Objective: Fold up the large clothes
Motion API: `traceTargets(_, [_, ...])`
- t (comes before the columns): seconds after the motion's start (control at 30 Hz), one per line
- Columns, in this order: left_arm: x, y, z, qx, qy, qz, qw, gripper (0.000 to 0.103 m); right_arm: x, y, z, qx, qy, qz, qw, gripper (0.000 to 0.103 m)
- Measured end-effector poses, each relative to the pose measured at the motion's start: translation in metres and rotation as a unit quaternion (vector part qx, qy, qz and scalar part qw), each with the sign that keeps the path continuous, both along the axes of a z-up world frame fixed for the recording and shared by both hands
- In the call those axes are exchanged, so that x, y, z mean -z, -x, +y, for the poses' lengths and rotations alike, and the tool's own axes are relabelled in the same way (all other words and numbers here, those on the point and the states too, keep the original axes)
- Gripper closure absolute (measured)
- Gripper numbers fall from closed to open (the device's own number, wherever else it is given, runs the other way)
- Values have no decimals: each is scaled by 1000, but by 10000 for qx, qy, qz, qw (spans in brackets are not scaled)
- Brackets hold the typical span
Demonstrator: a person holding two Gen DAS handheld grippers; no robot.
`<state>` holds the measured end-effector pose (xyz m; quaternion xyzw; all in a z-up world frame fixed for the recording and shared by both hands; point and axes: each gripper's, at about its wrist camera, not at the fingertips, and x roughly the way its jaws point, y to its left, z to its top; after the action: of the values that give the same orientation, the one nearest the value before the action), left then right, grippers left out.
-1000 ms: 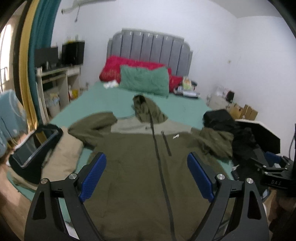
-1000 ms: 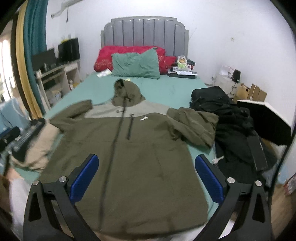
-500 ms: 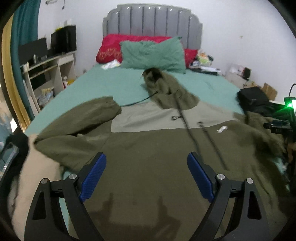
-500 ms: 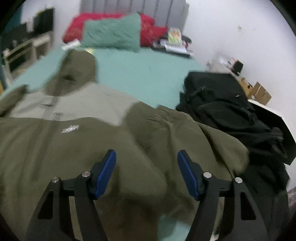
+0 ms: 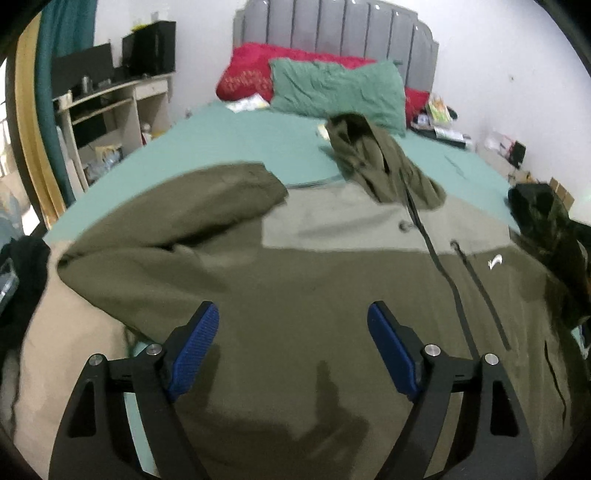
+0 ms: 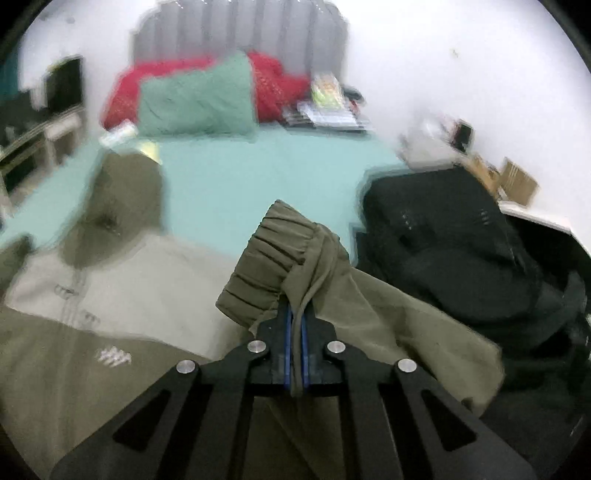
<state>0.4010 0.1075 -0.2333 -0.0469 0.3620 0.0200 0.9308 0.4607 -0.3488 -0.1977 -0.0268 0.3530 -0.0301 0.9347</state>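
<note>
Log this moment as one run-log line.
step: sleeve fold | right gripper: shut on sleeve cuff, lifted | left gripper: open above jacket body | jacket: flat on bed

- The right wrist view is motion-blurred: the headboard (image 6: 240,26), pillows (image 6: 195,103) and items on the far right of the bed (image 6: 258,177) smear together.
- The jacket (image 5: 314,295) runs off the near edge in the left wrist view; its hem is cut off.
- The right hand-held gripper (image 6: 295,321) hides the sleeve (image 6: 280,251) fabric pinched between its pads.
- The small chest logo (image 5: 495,262) is unreadable.
</note>
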Motion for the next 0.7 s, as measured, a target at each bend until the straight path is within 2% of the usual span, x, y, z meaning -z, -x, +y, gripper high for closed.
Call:
traceTargets(0.1, [-6,-8,16,-92,139,-67,9998,17,-43,11,66,-704,-234,-379,9965,98])
traceTargets(0.17, [-9,-14,33,-231,143,-136,9995,17,-55,13,111,-1241,-471,-398,9904,98])
traceTargets(0.23, [-8,-24,51,-296,334,-52,9990,17,-50,12,150,-1776,-828,-229,9803,98])
traceTargets(0.3, [-7,-34,63,-309,433,21,9986,17,-30,10,187,-2243,-1157,45,9676,98])
traceTargets(0.33, [-10,-42,69,-318,346,-21,9989,17,-18,8,198,-2399,-1275,182,9622,98])
traceTargets(0.43, [-14,-67,75,-232,102,-189,9995,17,41,1,235,-2922,-1908,877,9330,93])
traceTargets(0.47, [-13,-81,76,-196,41,-237,9995,17,66,-2,246,-3051,-2039,1285,9213,90])
traceTargets(0.5, [-11,-92,75,-170,5,-266,9995,17,83,-5,250,-3029,-2008,1591,9179,75])
traceTargets(0.53, [-7,-106,72,-138,-43,-278,9995,17,95,4,257,-3029,-1891,1721,9181,62])
traceTargets(0.63, [14,-159,53,52,-323,-79,9994,17,87,35,252,-3195,-1544,1483,9231,55])
traceTargets(0.7, [34,-187,44,53,-591,133,9981,17,69,69,230,-3163,-1157,1271,9330,47])
